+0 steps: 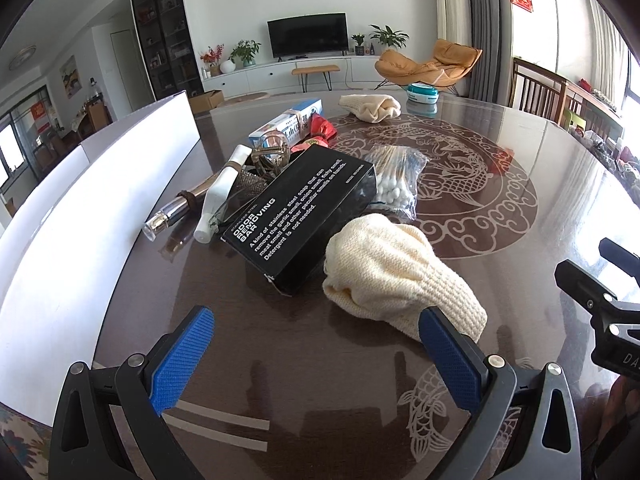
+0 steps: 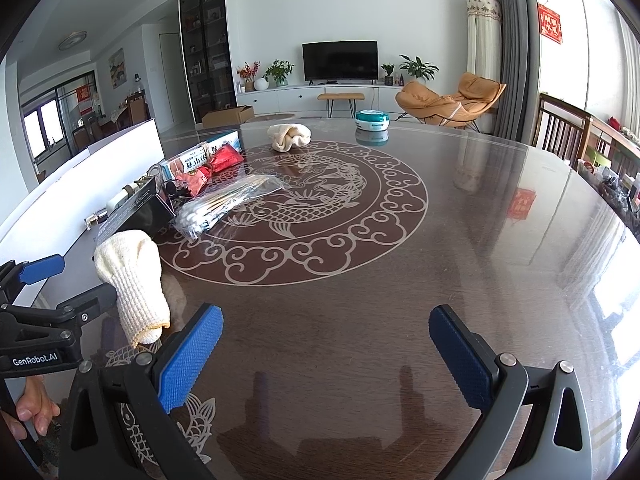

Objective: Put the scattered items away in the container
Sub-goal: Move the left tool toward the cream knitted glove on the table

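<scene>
Scattered items lie on a dark round table (image 1: 304,380) beside a white container (image 1: 100,200) at the left. A cream knitted glove (image 1: 396,276) lies just ahead of my open left gripper (image 1: 316,344), its cuff against the right fingertip. Behind it sit a black soap box (image 1: 304,216), a bag of cotton swabs (image 1: 396,176), a perfume bottle (image 1: 172,216), a white tube (image 1: 216,204), a toothpaste box (image 1: 288,124) and a red packet (image 1: 316,132). My right gripper (image 2: 326,344) stands open over bare table, right of the glove (image 2: 132,276) and the left gripper (image 2: 84,280).
A second cream cloth (image 2: 288,136) and a teal round tin (image 2: 372,118) sit at the table's far side. The container wall (image 2: 80,184) runs along the left edge. Wooden chairs (image 2: 564,132) stand at the right. A hand (image 2: 32,412) holds the left gripper.
</scene>
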`<action>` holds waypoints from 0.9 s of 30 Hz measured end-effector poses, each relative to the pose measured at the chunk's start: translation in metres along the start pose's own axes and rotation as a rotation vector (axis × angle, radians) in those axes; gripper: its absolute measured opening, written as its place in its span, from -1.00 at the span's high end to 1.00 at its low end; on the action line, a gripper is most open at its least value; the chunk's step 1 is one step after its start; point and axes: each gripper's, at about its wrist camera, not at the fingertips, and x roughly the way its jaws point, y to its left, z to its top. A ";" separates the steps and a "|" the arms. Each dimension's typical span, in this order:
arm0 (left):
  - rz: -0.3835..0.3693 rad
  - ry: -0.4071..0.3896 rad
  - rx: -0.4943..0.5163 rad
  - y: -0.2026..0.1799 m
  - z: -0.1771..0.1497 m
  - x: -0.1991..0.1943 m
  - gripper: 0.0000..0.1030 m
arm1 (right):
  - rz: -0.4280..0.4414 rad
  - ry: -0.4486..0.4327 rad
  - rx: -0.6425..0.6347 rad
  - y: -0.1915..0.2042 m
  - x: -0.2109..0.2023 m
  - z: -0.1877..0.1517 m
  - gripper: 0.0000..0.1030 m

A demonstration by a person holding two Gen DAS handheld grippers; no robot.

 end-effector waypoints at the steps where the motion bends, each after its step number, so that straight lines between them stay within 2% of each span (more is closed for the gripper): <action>1: 0.004 0.013 -0.002 0.003 -0.002 0.002 -1.00 | 0.001 0.001 0.001 -0.001 0.001 -0.001 -1.00; 8: -0.005 0.057 -0.025 0.009 -0.010 0.006 -1.00 | 0.026 0.030 0.005 0.001 0.009 0.000 -1.00; 27: -0.004 0.104 -0.010 0.007 -0.019 0.011 -1.00 | 0.043 0.039 0.018 -0.004 0.010 -0.002 -1.00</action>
